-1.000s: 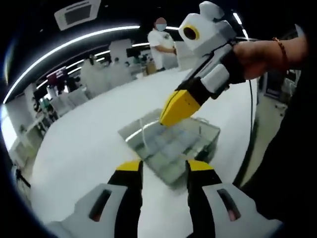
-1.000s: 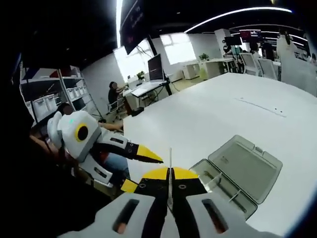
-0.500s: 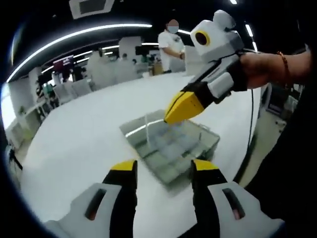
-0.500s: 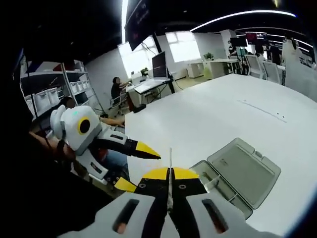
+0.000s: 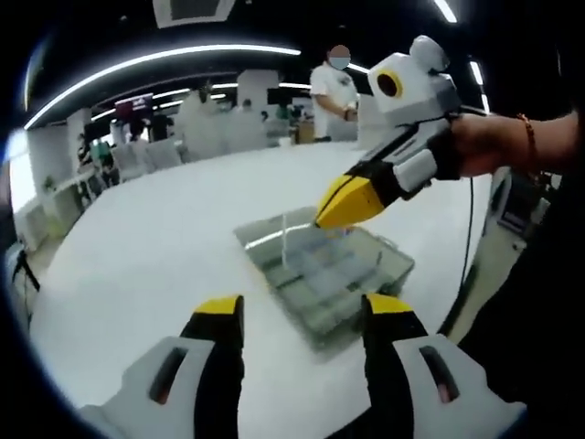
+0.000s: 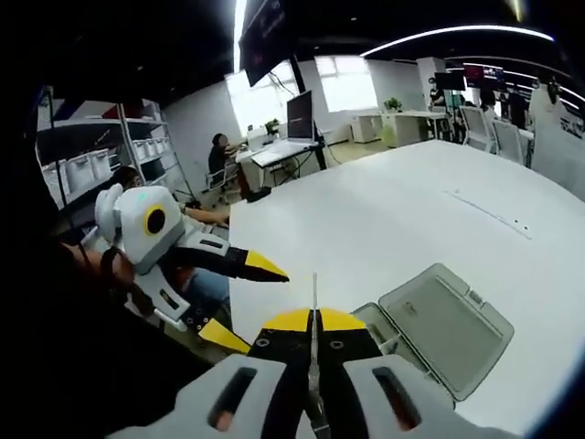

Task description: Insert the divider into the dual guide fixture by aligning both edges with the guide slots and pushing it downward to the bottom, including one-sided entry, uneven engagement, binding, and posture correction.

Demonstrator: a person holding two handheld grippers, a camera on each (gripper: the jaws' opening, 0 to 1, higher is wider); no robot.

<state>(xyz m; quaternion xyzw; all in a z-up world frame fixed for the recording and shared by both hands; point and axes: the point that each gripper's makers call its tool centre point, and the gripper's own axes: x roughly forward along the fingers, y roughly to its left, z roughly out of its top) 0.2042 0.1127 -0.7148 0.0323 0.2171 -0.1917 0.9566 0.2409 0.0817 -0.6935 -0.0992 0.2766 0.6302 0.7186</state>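
My right gripper hangs over the fixture, blocking it from above; bare desk lies open beyond the fixture.

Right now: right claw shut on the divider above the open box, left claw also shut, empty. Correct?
Not quite. The left claw is open, not shut: the left gripper view shows its jaws spread wide with nothing between them. The rest stands: the right claw is shut on the thin divider, held above the open box.
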